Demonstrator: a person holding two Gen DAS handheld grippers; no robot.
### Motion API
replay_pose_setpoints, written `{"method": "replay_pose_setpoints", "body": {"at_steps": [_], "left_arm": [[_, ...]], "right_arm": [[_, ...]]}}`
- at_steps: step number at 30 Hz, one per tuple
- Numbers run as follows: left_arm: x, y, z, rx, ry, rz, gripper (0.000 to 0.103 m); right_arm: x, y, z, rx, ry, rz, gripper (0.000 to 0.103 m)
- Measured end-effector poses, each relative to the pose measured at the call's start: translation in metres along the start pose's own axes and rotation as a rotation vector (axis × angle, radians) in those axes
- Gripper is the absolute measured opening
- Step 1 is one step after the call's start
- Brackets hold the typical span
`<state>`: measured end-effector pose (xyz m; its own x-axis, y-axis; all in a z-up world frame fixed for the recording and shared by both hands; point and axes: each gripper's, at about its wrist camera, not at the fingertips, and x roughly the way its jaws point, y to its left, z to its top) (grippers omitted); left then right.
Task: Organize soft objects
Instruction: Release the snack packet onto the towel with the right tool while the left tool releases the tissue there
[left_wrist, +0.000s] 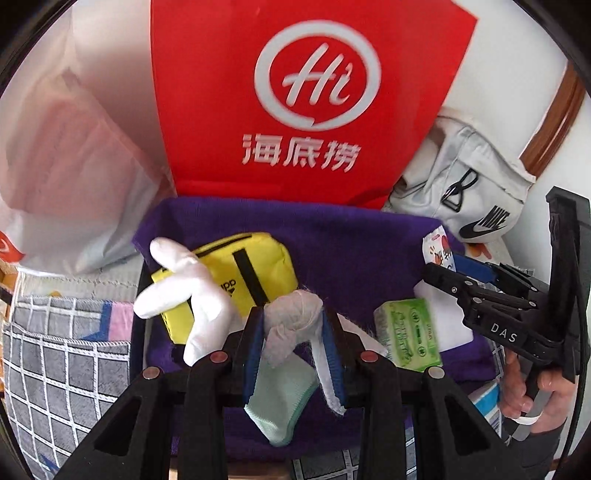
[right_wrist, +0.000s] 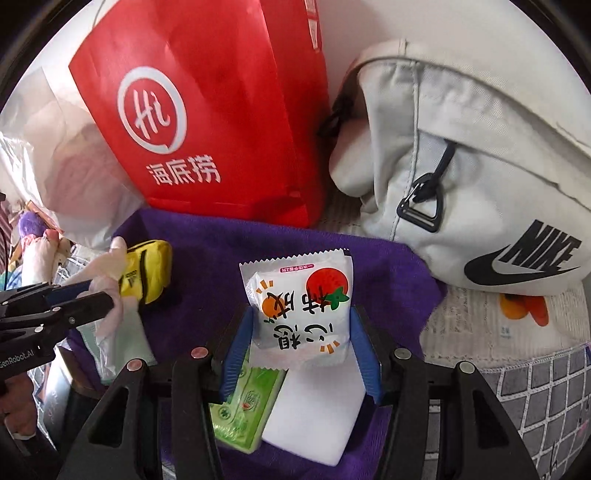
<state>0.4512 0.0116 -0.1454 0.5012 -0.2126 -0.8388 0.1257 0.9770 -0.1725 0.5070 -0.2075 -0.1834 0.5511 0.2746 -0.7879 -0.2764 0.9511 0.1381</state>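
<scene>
From the left wrist, the left gripper (left_wrist: 293, 332) is clamped on a white glove (left_wrist: 184, 295) bunched with pale green cloth over the purple towel (left_wrist: 351, 251); its loose fingers splay onto the yellow Adidas pouch (left_wrist: 236, 273), so a lift could snag or drag that pouch. From the right wrist, the right gripper (right_wrist: 299, 343) pinches a strawberry-print snack packet (right_wrist: 299, 310) above the green tissue pack (right_wrist: 243, 413) and white foam block (right_wrist: 314, 417); the slick, puffy wrapper may squirt free if squeezed unevenly.
</scene>
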Motion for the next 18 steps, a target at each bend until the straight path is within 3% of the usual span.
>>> {"method": "replay_pose_setpoints", "body": {"at_steps": [8,18], "left_arm": [[0.010,0.003,0.000,-0.003,0.013,-0.007,0.031],[0.013,0.011,0.002,-0.052,0.023,-0.020,0.036]], "right_arm": [[0.010,-0.008,0.001,0.024,0.023,0.011,0.055],[0.007,-0.004,0.002,0.019,0.013,0.019,0.066]]}}
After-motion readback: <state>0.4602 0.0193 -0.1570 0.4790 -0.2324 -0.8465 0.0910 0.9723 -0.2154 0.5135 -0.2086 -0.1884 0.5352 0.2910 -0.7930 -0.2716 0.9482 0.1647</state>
